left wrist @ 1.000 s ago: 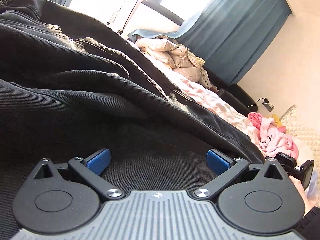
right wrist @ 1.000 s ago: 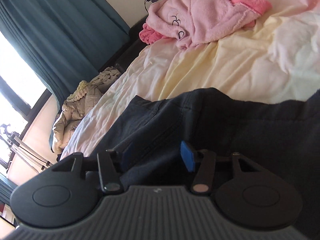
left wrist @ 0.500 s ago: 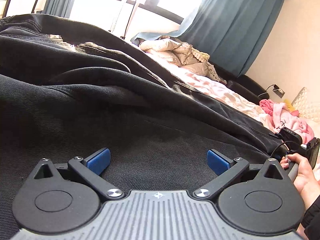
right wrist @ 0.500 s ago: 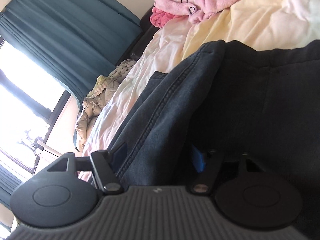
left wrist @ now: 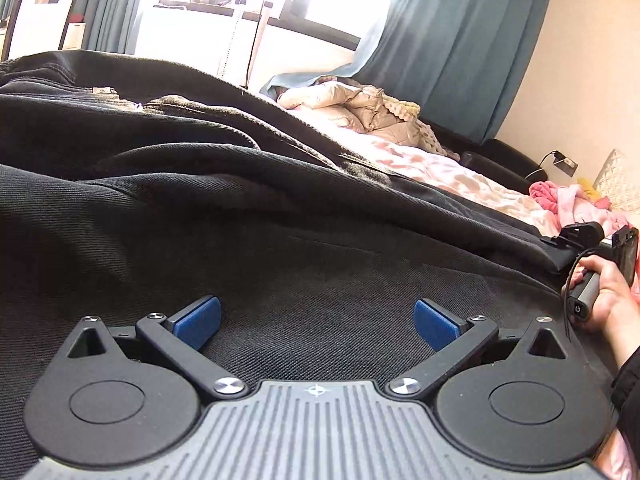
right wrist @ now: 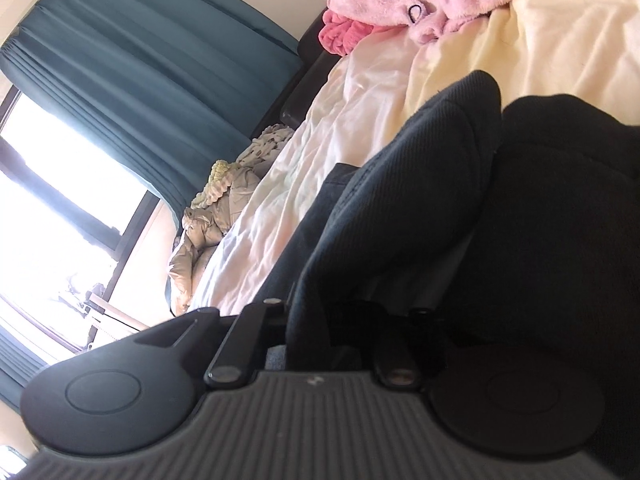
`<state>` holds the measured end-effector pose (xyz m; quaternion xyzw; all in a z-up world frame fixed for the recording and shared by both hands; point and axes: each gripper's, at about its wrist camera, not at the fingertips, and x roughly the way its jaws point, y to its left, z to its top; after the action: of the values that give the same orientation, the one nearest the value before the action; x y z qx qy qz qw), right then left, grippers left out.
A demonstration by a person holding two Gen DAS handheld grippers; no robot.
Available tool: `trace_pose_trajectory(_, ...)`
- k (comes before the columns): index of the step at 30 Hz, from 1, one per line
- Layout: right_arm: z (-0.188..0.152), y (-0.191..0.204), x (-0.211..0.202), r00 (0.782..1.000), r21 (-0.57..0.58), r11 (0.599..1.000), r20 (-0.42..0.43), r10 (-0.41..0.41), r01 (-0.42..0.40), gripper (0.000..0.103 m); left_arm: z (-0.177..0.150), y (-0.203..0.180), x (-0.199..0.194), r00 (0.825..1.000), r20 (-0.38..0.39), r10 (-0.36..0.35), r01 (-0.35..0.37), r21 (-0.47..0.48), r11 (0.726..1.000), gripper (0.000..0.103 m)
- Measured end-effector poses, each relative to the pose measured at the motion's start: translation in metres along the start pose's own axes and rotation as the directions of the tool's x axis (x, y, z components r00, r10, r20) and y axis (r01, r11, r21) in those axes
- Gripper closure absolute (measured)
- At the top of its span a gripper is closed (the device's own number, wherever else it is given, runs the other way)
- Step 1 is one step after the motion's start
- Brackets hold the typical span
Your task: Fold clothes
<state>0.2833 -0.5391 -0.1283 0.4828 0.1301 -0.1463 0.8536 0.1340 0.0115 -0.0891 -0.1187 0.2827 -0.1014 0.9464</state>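
Right wrist — gripper [right wrist: 320, 328] pads buried in jeans [right wrist: 400, 220].

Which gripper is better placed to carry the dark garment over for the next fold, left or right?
Right, probably. The right gripper is shut on an edge of the dark garment. The left gripper is open with its pads apart above the cloth, holding nothing.

Black denim garment [left wrist: 248, 216] lies rumpled across the bed (one edge [right wrist: 400, 216] lifted, folded over).
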Motion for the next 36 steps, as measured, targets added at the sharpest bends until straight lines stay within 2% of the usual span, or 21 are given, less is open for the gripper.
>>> trace_pose_trajectory(5,0.016,0.014,0.000,0.995,-0.021,0.996,0.052,0.087,-0.086,0.095,-0.001,0.000,0.000,1.000,0.005,0.004,-0.004,0.006,1.000,0.000)
trace_pose_trajectory(7,0.022,0.017,0.002,0.992,-0.045,0.995,0.079,0.096,-0.093,0.095,-0.002,0.000,-0.001,1.000,0.006,0.006,-0.006,0.010,1.000,0.000)
trace_pose_trajectory(10,0.024,0.001,0.016,0.996,-0.018,0.998,0.076,0.057,-0.055,0.095,-0.002,-0.003,-0.001,1.000,0.004,0.016,-0.016,0.021,1.000,0.000)
trace_pose_trajectory(12,0.016,-0.016,0.031,1.000,0.006,1.000,0.015,-0.021,0.021,0.095,-0.003,-0.004,-0.002,1.000,0.002,0.023,-0.023,0.027,0.999,0.000)
trace_pose_trajectory(15,0.014,-0.021,0.032,0.999,0.011,0.999,0.002,-0.033,0.033,0.095,-0.004,-0.004,-0.002,1.000,0.001,0.025,-0.025,0.032,0.999,0.000)
trace_pose_trajectory(18,0.013,-0.013,0.025,0.999,-0.037,0.998,0.004,-0.050,0.050,0.088,-0.004,-0.005,-0.002,1.000,-0.002,0.031,-0.031,0.040,0.999,0.000)
trace_pose_trajectory(21,0.012,-0.009,0.013,0.999,-0.080,0.995,0.001,-0.052,0.052,0.073,-0.003,-0.008,-0.001,0.999,-0.005,0.040,-0.040,0.056,0.998,0.000)
trace_pose_trajectory(22,0.012,-0.006,0.008,0.998,-0.103,0.993,-0.001,-0.063,0.063,0.065,-0.003,-0.008,-0.001,0.999,-0.005,0.039,-0.038,0.055,0.998,0.000)
trace_pose_trajectory(25,0.011,0.010,-0.011,0.993,-0.210,0.972,-0.012,-0.114,0.109,0.055,-0.001,-0.006,-0.002,1.000,-0.005,0.029,-0.029,0.043,0.999,0.000)
trace_pose_trajectory(28,0.008,0.025,-0.037,0.990,-0.298,0.946,-0.015,-0.140,0.129,0.053,0.000,-0.005,-0.004,1.000,-0.009,0.022,-0.022,0.041,0.999,0.000)
trace_pose_trajectory(36,-0.020,0.025,-0.139,0.982,-0.413,0.896,-0.015,-0.186,0.163,0.050,0.006,-0.002,-0.029,1.000,-0.002,0.031,-0.031,0.032,0.999,0.000)
